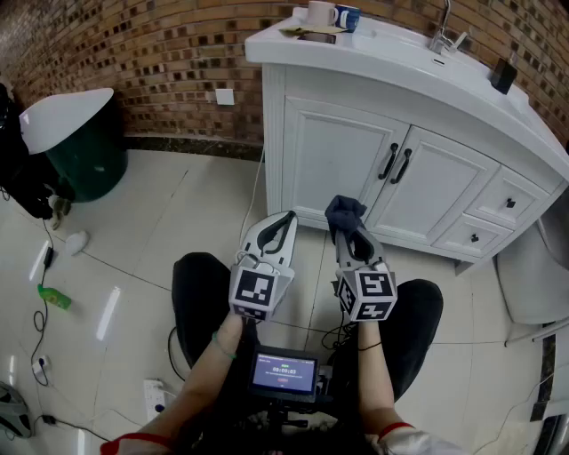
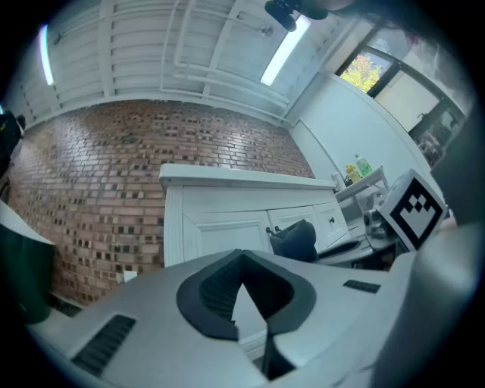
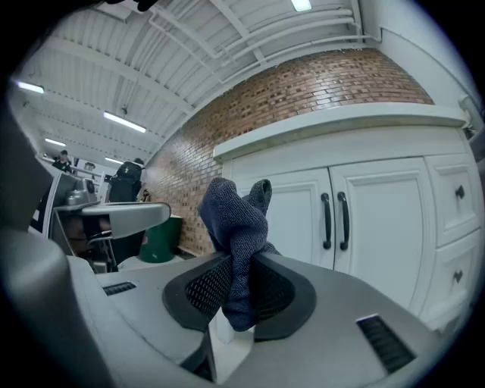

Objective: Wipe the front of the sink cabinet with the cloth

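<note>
The cloth [image 3: 235,220] is dark blue-grey with a coarse knitted surface. It is bunched into a thick wad whose far end splits into 2 folded lobes. Its long axis runs along the jaws that hold it, and the loose end points away from the person toward the sink cabinet [image 1: 342,164]. It is near the cabinet front, level with the lower part of the left door, but apart from it.

The right gripper [image 3: 236,284] has its jaws clamped on the cloth's near end, and most of the wad sticks out past the jaw tips. Just to its left, the left gripper [image 2: 241,292] has its jaws closed tip to tip with nothing between them.

The cabinet is white, with 2 panelled doors that carry black handles [image 1: 396,163] at their meeting edges. There are 2 drawers [image 1: 491,219] to the right of the doors. On top, 2 mugs [image 1: 332,14] stand at the far left corner and a tap [image 1: 442,35] is further right. A brick wall [image 1: 169,62] runs behind. A green bin [image 1: 82,151] with a white lid stands on the tiled floor [image 1: 178,213] far to the left.
</note>
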`<move>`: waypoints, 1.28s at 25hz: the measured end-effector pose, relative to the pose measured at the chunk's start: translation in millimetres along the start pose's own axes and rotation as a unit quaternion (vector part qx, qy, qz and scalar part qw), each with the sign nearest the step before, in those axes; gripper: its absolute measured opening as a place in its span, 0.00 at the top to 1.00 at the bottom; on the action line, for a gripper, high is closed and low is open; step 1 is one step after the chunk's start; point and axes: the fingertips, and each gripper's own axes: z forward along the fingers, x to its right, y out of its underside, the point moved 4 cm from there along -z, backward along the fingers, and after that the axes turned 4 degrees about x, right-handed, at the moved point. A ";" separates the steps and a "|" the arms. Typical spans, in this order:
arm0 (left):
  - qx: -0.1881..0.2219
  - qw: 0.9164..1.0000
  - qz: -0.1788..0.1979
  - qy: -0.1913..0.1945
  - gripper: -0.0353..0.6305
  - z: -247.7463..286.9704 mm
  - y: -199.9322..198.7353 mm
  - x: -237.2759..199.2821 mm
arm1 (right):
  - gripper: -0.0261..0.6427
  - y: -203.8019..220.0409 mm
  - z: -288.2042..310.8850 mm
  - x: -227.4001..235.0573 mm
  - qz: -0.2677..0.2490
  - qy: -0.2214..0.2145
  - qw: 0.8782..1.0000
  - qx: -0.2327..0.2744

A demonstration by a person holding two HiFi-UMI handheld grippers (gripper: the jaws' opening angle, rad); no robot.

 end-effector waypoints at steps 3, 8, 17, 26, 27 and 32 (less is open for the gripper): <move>0.013 1.000 0.012 -0.008 0.92 8.3 -19.7 -16.5 | 0.86 -40.4 34.0 3.3 -0.022 -0.001 1.000 0.016; 0.023 0.999 -0.015 -0.027 0.92 12.2 -25.2 -38.9 | 0.86 -90.9 104.7 3.4 -0.061 -0.004 0.998 0.021; -0.011 0.992 -0.109 -0.060 0.92 0.7 10.8 -59.8 | 0.86 -116.9 198.1 -10.9 -0.125 -0.019 0.992 -0.001; -0.046 0.993 -0.095 -0.045 0.92 6.9 44.7 -49.6 | 0.86 -14.6 220.1 -7.2 -0.088 -0.033 0.992 -0.081; -0.049 0.993 -0.095 -0.044 0.92 7.1 48.8 -47.9 | 0.86 1.0 221.2 -8.0 -0.090 -0.038 0.991 -0.092; -0.066 0.994 -0.081 -0.040 0.92 9.9 66.3 -44.1 | 0.86 66.4 225.7 -14.5 -0.101 -0.051 0.984 -0.141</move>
